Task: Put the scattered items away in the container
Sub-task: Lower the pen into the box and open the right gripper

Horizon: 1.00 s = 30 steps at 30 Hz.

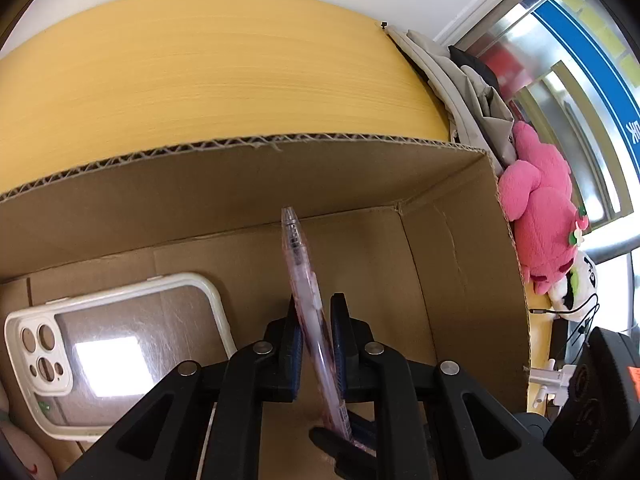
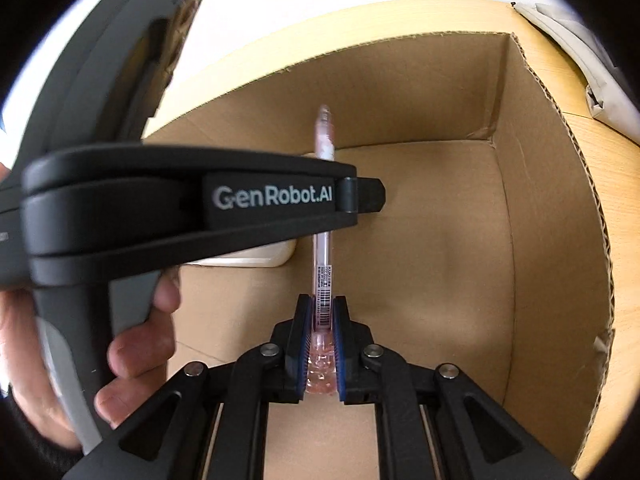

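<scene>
The right hand-held gripper (image 2: 320, 312) is clamped on the pink pen's (image 2: 322, 256) back end. The pen points straight ahead of it, tip away, over the cardboard box (image 2: 540, 200).

The left hand-held gripper (image 1: 316, 316) has the pen between its jaws, which look slightly apart.

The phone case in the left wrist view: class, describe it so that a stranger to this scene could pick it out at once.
Start at the open cardboard box on the yellow table. On its floor, left of the pink pen between the left gripper fingers, lies the phone case. Only it is flat and clear, with a cream rim and round camera holes.
</scene>
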### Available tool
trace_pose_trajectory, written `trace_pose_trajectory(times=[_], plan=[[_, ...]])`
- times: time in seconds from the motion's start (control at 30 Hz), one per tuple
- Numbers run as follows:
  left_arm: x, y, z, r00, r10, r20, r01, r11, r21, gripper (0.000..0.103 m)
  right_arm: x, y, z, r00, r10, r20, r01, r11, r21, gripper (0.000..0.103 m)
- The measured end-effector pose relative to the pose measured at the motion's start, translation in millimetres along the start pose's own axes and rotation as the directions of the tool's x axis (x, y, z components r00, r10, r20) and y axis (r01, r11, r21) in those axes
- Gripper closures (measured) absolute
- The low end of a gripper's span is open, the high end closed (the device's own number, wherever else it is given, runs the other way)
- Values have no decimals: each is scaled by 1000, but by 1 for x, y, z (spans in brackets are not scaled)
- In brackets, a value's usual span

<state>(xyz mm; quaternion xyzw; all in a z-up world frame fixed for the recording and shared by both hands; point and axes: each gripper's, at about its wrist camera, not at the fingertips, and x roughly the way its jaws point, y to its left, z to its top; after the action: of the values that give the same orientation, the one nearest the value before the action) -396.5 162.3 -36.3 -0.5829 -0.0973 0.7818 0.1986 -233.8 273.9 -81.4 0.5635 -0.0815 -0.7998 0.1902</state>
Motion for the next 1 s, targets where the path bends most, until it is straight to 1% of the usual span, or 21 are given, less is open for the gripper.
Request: trace_pose_trajectory(times=[0.07, 0.1, 0.13, 0.17, 0.2, 0.23, 0.27, 0.3, 0.33, 0.4, 0.43, 0.47, 0.53, 0.6, 0.63, 0.67, 0.7, 0.73, 0.83, 0.93, 1.0], plan=[[-8, -3, -1, 1000, 3, 15, -3, 1000, 8, 77, 0, -2, -3, 1000, -6, 14, 6, 1000, 1, 94], [-15, -4, -2, 999, 14, 32, -14, 1000, 15, 68, -1, -2, -3, 1000, -11, 18, 11, 1000, -1, 93], [-23, -6, -3, 998, 22, 51, -24, 999, 23, 62, -3, -2, -4, 999, -12, 30, 13, 1000, -5, 90], [-32, -7, -4, 997, 23, 69, -25, 999, 31, 60, -7, -1, -5, 999, -16, 42, 16, 1000, -10, 90], [-43, -9, -6, 995, 24, 95, -28, 999, 41, 54, -11, 0, -6, 998, -18, 55, 19, 1000, -18, 85], [-55, -11, -9, 992, 29, 124, -36, 998, 53, 45, -17, 3, -7, 997, -21, 71, 23, 999, -29, 77], [-68, -13, -13, 987, 40, 154, -50, 997, 65, 41, -26, 7, -9, 995, -30, 93, 34, 998, -44, 71], [-86, -17, -20, 979, 55, 195, -73, 994, 83, 33, -34, 11, -12, 993, -39, 115, 46, 997, -60, 60], [-105, -21, -29, 967, 69, 244, -97, 990, 104, 28, -46, 17, -17, 989, -44, 143, 56, 995, -80, 50], [-141, -30, -51, 939, 87, 333, -139, 981, 138, 22, -65, 25, -29, 981, -48, 187, 69, 992, -107, 38], [-161, -33, -65, 919, 93, 383, -161, 975, 150, 16, -76, 29, -37, 976, -56, 210, 82, 990, -113, 33], [-182, -36, -84, 893, 101, 439, -187, 970, 156, 14, -88, 34, -48, 970, -69, 234, 99, 988, -118, 31], [-216, -39, -119, 837, 121, 534, -233, 961, 146, 2, -112, 44, -74, 954, -90, 287, 132, 983, -130, 30], [-243, -38, -158, 775, 146, 615, -272, 955, 115, 0, -133, 54, -99, 935, -113, 336, 164, 978, -127, 27], [-253, -36, -178, 745, 164, 647, -291, 952, 93, 0, -137, 57, -99, 924, -125, 362, 180, 976, -123, 26], [-261, -34, -197, 721, 182, 668, -305, 950, 71, 0, -146, 61, -110, 911, -137, 389, 198, 973, -119, 26], [-266, -32, -213, 704, 198, 682, -316, 947, 51, 0, -153, 71, -117, 899, -153, 411, 217, 969, -114, 26], [-271, -29, -231, 689, 218, 691, -327, 945, 28, 0, -142, 83, -113, 889, -167, 427, 233, 966, -108, 26], [-280, -19, -277, 655, 267, 706, -349, 937, -31, 0, -162, 100, -142, 866, -189, 464, 262, 960, -99, 26], [-285, -16, -312, 640, 295, 709, -367, 929, -54, 0, -162, 109, -157, 849, -201, 488, 286, 952, -105, 26], [-290, -17, -329, 627, 306, 716, -378, 924, -63, 0, -183, 112, -171, 844, -201, 497, 294, 949, -116, 26]])
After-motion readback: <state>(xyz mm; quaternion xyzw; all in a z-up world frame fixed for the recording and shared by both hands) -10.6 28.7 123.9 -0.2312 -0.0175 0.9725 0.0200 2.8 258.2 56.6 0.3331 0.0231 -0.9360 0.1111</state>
